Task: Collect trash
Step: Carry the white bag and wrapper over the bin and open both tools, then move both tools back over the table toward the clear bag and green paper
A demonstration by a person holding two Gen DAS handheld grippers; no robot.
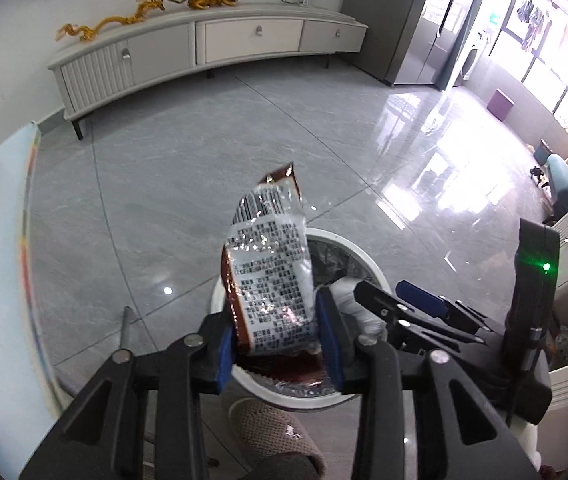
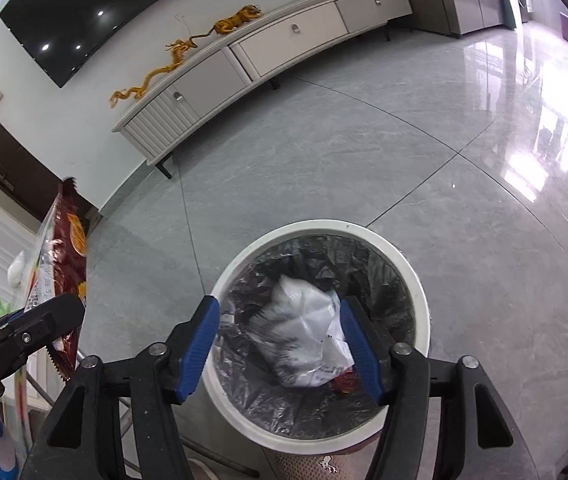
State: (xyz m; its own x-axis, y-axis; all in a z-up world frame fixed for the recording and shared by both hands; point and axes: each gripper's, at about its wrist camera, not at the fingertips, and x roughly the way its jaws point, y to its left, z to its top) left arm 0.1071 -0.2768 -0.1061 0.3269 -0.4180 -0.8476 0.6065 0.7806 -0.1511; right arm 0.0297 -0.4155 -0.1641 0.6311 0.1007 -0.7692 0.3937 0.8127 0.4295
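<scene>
Left gripper (image 1: 279, 344): angled steeply down over the bin, its blue pads on either side of a snack wrapper; whether they press the film or only flank it cannot be told.
Right gripper (image 2: 279, 344): angled down over the bin mouth, jaws apart, nothing pinched; a white bag shows between the fingers, lying lower, inside the bin.
Snack wrapper (image 1: 269, 280): crinkled film pouch, silvery-white back with barcode and dense black print, brown-red edges and upper corner; stands upright between the left pads, above the near rim of the bin. In the right wrist view its brown-red printed face (image 2: 68, 276) shows at the left edge, beside the bin.
White bag (image 2: 304, 340): crumpled plastic, lying inside the bin on the liner, a bit of red trash at its lower edge.
Bin (image 2: 412, 276): round, white rim, black liner, standing on the grey tiled floor (image 2: 364, 160).
Slipper (image 1: 271, 428): beige, on the floor just beside the bin's near side.
Cabinet (image 1: 203, 48): long, pale, against the far wall, well apart.
</scene>
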